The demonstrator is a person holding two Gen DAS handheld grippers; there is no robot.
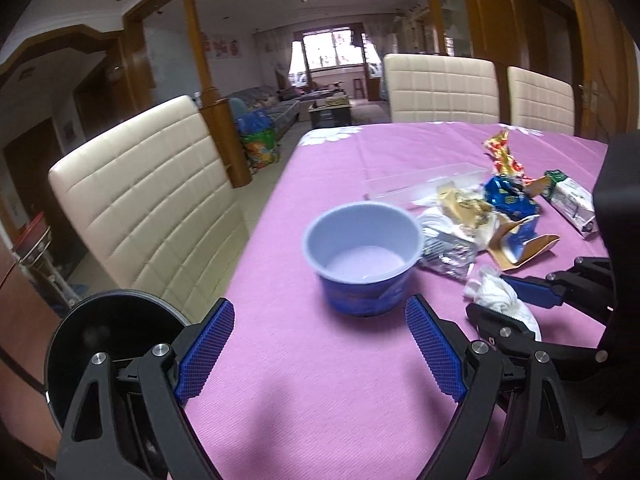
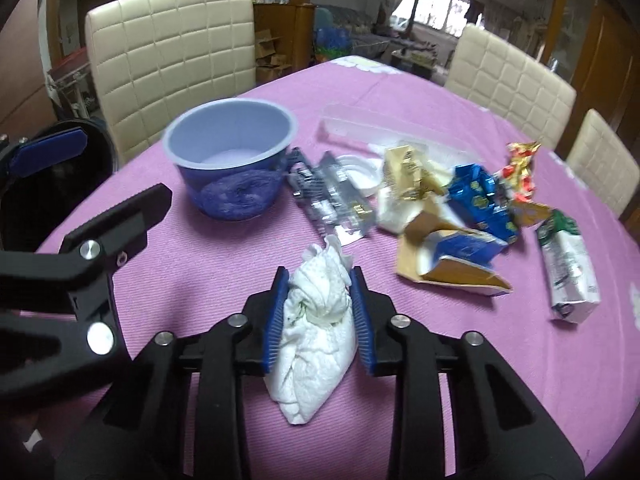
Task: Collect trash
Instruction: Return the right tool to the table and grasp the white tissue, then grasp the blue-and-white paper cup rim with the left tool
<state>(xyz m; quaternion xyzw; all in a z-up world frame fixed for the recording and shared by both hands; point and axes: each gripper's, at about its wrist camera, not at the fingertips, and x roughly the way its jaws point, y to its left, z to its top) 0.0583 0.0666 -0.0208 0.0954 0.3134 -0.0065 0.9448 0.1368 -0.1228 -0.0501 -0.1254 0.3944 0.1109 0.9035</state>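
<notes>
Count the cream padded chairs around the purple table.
3: one chair at the left side near the blue cup, two at the far side. Others may be outside view.

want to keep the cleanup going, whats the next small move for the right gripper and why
Probably lift: the right gripper has its fingers pressed on the crumpled tissue, which lies on the tablecloth. Then carry it toward the black bin at the table's edge.

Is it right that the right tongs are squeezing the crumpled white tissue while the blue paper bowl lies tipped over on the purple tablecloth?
Not quite. The blue paper bowl stands upright with its open mouth facing up, not tipped over, as the right wrist view shows. The rest holds: the right tongs are squeezing the crumpled white tissue, and the bowl is on the purple tablecloth.
</notes>
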